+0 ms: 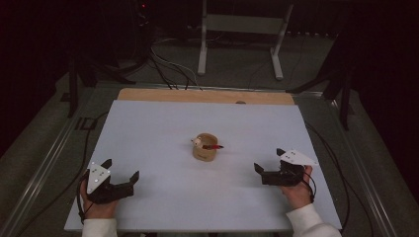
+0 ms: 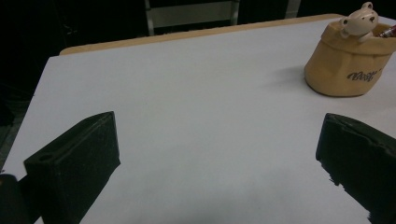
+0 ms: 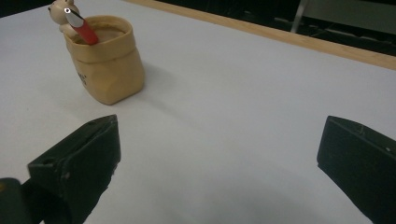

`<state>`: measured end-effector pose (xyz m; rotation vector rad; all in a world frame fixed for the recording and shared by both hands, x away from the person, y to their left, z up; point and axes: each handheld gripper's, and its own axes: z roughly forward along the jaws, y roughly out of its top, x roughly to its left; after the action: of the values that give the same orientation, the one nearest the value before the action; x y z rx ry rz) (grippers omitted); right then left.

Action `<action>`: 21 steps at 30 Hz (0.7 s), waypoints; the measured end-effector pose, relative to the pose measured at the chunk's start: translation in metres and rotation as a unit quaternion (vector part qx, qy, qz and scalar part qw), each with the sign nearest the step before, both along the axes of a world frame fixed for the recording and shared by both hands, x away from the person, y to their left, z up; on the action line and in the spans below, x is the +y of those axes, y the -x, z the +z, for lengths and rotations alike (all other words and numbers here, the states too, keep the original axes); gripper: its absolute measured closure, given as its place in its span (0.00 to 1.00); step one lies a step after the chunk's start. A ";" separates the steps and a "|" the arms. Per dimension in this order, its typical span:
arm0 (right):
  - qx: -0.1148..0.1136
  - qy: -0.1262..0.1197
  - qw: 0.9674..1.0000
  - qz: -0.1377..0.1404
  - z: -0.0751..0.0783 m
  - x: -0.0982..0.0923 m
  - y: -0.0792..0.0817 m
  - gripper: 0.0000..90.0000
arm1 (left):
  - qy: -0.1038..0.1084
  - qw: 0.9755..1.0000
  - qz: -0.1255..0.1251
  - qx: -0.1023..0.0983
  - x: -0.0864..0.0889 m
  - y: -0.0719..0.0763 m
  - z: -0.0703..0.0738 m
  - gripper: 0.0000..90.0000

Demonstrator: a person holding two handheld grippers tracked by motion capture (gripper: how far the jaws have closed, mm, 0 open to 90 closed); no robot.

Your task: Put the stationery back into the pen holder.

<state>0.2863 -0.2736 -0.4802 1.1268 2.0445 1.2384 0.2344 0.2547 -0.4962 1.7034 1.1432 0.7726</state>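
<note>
A small tan pouch-shaped pen holder (image 1: 204,147) stands upright near the middle of the white tabletop (image 1: 163,197), its rim rolled over like a folded paper bag. A little cream bear figure (image 2: 358,19) peeks over the rim, and a red pen (image 3: 83,27) with a silver-grey end leans out of the opening beside it. Dark cursive lettering is printed low on the holder's side; in the left gripper view it is blurred and cannot be read, and in the right gripper view it sits in shadow at the edge of the holder.

The left gripper (image 1: 120,174) rests at the near left of the table in the person's left hand (image 1: 99,206), its two black jaws spread wide with nothing between them; bare white surface shows in the gap. The right gripper (image 1: 269,160) sits at the near right in the right hand (image 1: 298,191), jaws likewise wide apart and empty. Both point toward the holder, which stands well apart from each, between them and farther from the person.

A strip of light wood (image 1: 205,96) runs along the far edge of the table. Beyond it, cables (image 1: 168,69) trail over the grey floor near a white metal frame (image 1: 242,34).
</note>
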 end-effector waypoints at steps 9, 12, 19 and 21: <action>-0.010 -0.022 0.999 -0.024 -0.007 -0.023 0.015 0.00 | 0.004 1.000 -0.007 -0.005 -0.001 0.000 0.002 0.00; -0.018 -0.031 0.999 -0.036 -0.008 -0.030 0.020 0.00 | 0.010 1.000 -0.010 -0.010 -0.001 0.001 0.004 0.00; -0.024 -0.040 0.997 -0.056 -0.012 -0.044 0.029 0.00 | 0.022 0.999 -0.014 -0.021 0.001 0.001 0.008 0.00; -0.024 -0.041 0.997 -0.060 -0.012 -0.046 0.030 0.00 | 0.021 0.999 -0.016 -0.022 0.000 0.000 0.009 0.00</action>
<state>0.2560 -0.3194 -0.4924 1.2249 1.8777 1.2865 0.2339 0.2551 -0.4870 1.6589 1.0916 0.7573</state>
